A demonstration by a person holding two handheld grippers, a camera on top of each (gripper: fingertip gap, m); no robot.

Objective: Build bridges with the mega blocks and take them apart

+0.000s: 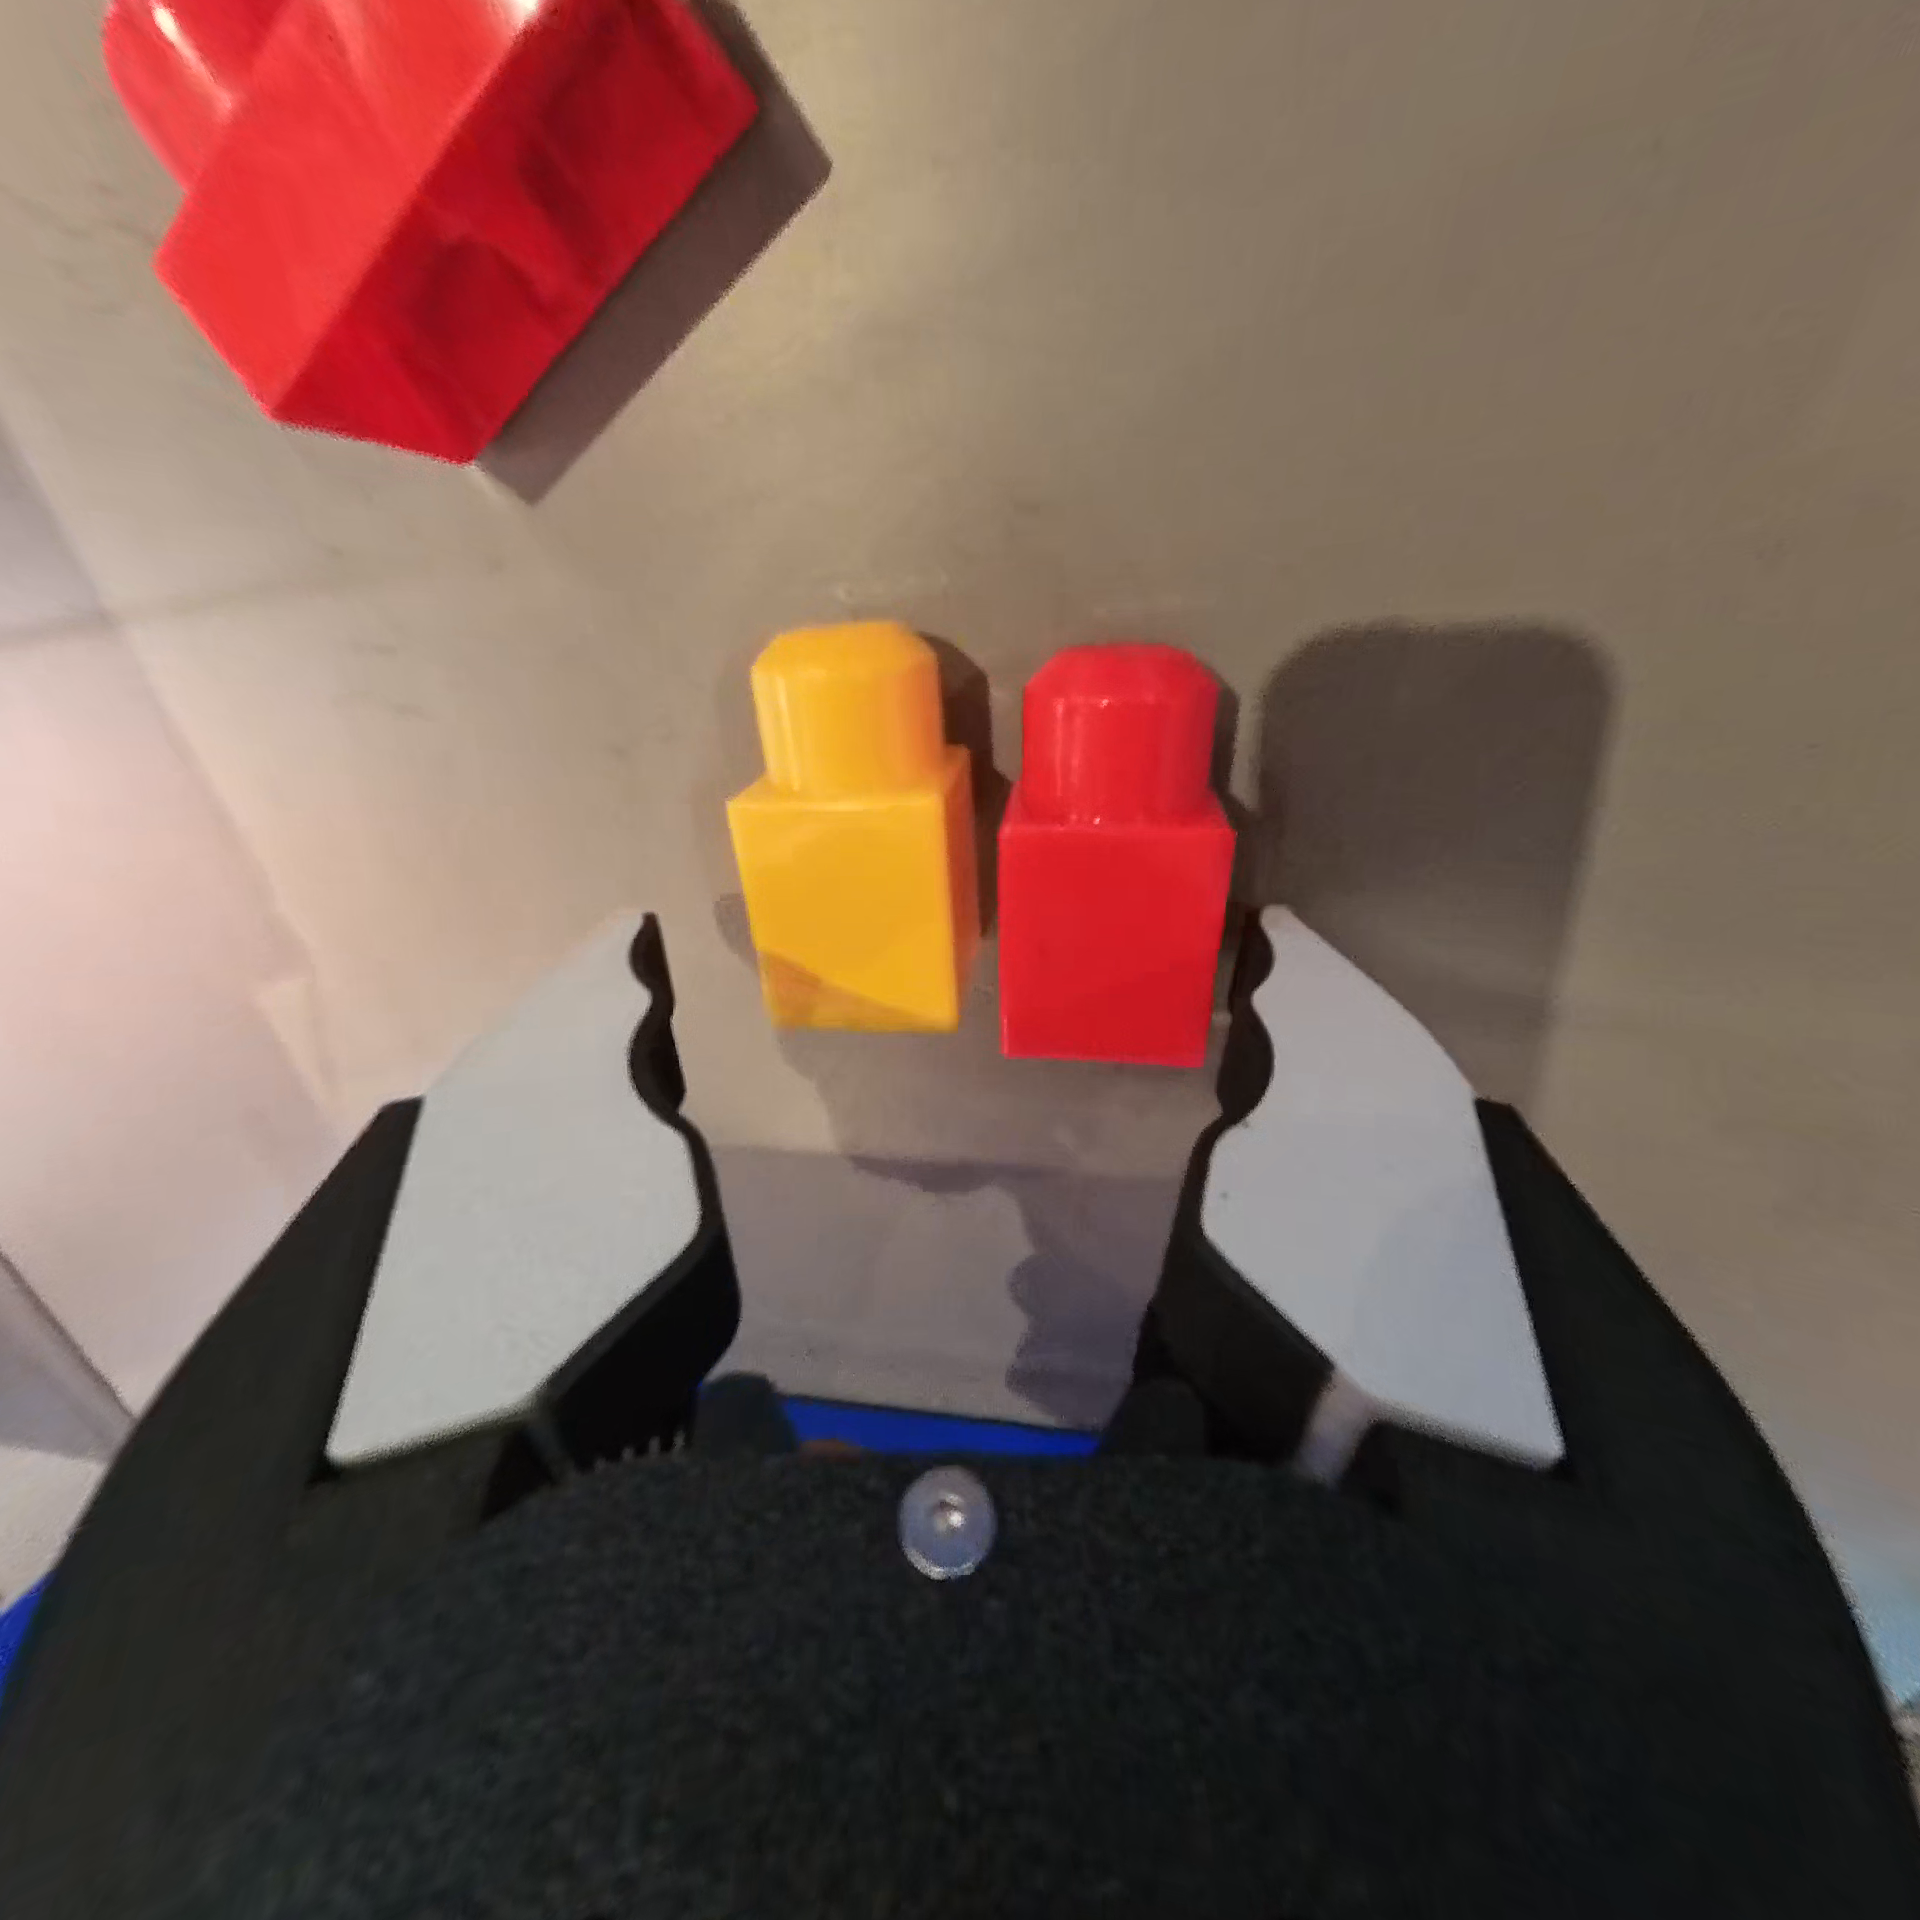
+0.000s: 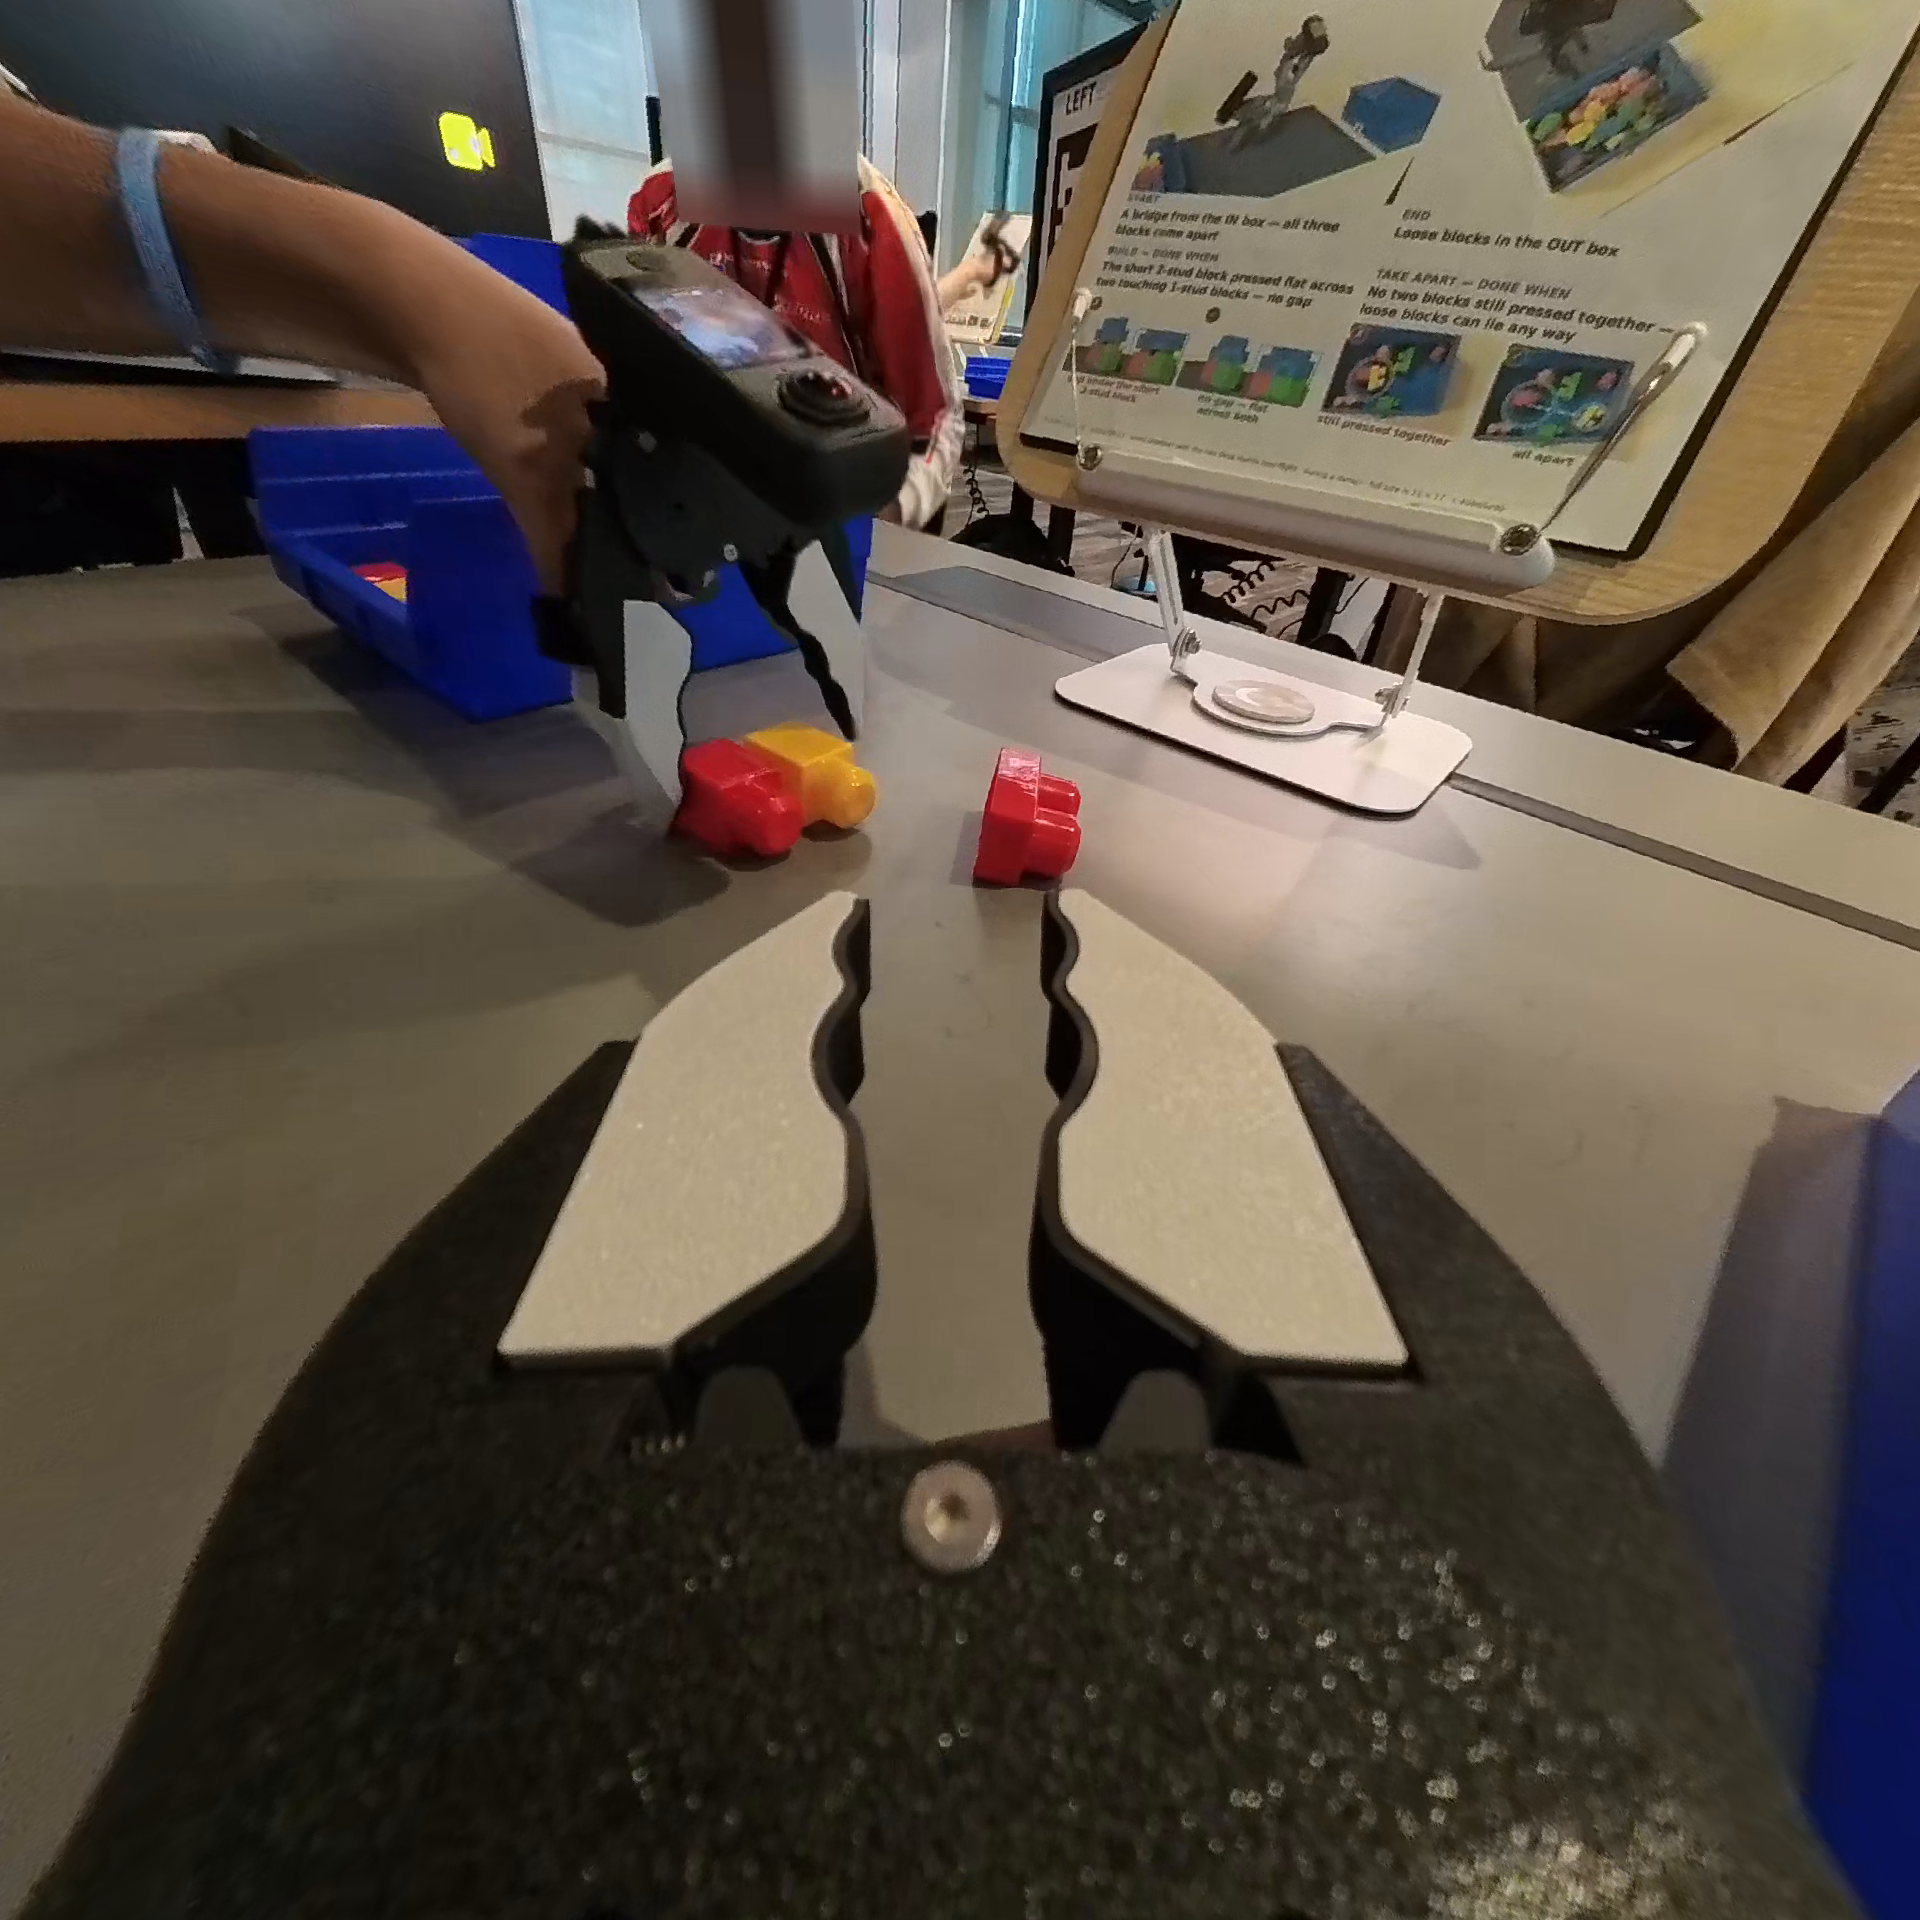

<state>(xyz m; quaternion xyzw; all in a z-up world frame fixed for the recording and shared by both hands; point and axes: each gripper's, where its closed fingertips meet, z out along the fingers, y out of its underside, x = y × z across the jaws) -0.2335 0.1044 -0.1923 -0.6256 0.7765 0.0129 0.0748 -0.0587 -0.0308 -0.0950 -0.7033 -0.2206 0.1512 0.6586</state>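
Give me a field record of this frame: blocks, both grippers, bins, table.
yellow one-stud plastic block: lying on its side, beside the red one
red one-stud plastic block: lying on its side, between the left fingers
red two-stud plastic block: on its side, apart from the pair
left gripper: open, above the one-stud pair, straddling both
right gripper: open, empty, aimed toward the two-stud block
blue plastic bin: behind the left gripper, holds more blocks
grey table: all three loose blocks rest on it
bridge: not assembled
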